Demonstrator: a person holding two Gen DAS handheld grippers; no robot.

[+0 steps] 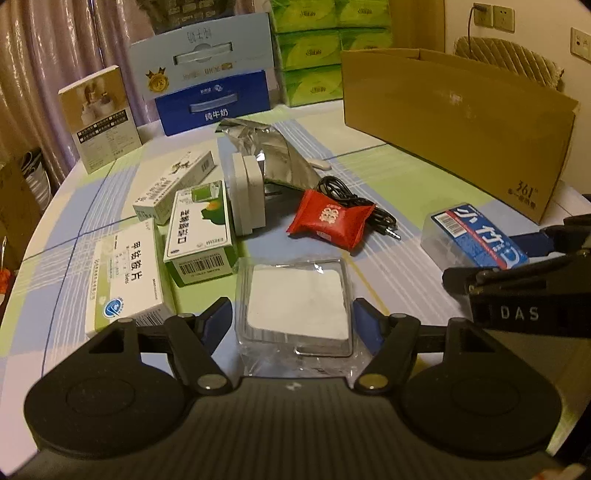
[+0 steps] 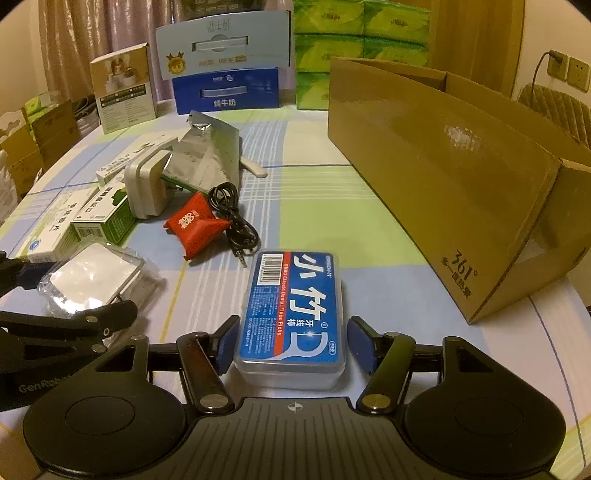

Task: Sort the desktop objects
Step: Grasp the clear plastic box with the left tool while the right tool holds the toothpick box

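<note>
Floss-pick box between right gripper pads, untouched; left gripper apart around clear packet.

I can't see the black cable's middle; the red packet covers it. The silver bag hides part of the white stick.

Pinkish curtain, wall sockets, stacked green tissue packs behind the table.
</note>
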